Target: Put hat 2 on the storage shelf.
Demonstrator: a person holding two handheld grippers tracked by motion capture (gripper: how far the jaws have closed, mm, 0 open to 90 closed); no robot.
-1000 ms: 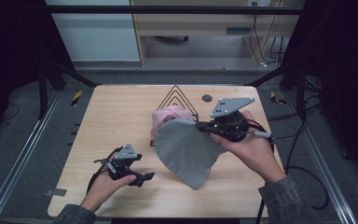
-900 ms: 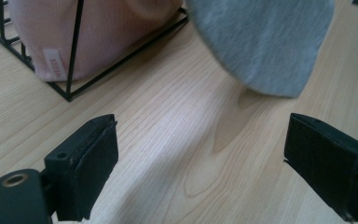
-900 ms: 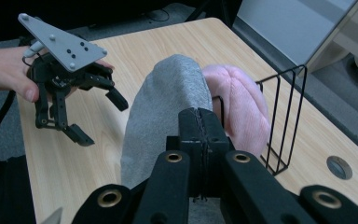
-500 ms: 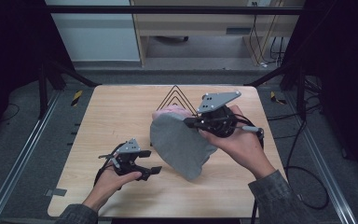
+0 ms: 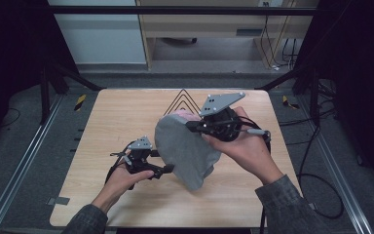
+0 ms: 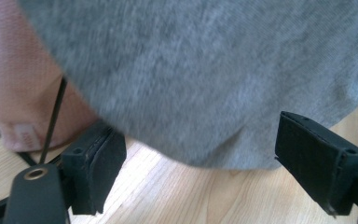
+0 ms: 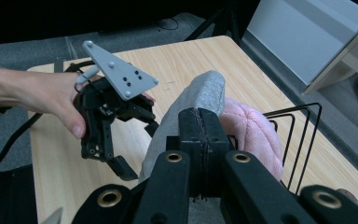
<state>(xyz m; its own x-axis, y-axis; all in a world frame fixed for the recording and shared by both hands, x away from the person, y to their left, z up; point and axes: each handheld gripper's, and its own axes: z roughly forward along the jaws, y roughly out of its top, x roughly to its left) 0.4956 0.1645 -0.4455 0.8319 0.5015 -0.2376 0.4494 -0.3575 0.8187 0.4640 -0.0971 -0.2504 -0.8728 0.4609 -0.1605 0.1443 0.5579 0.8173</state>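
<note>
The grey cloth (image 5: 187, 148) is held up over the table (image 5: 102, 126), pinched at its top edge by the closed right gripper (image 5: 195, 126). The left gripper (image 5: 168, 169), jaws wide and empty, is best brought squarely onto the hanging hem. Counted: one grey cloth, one pink cloth (image 5: 187, 115), one wire rack (image 5: 182, 100).

Our left gripper (image 5: 168, 163): low, jaws spread wide, nothing pressed between them.
Our right gripper (image 5: 191, 127): raised, jaws clamped together, pointing toward our left.
</note>
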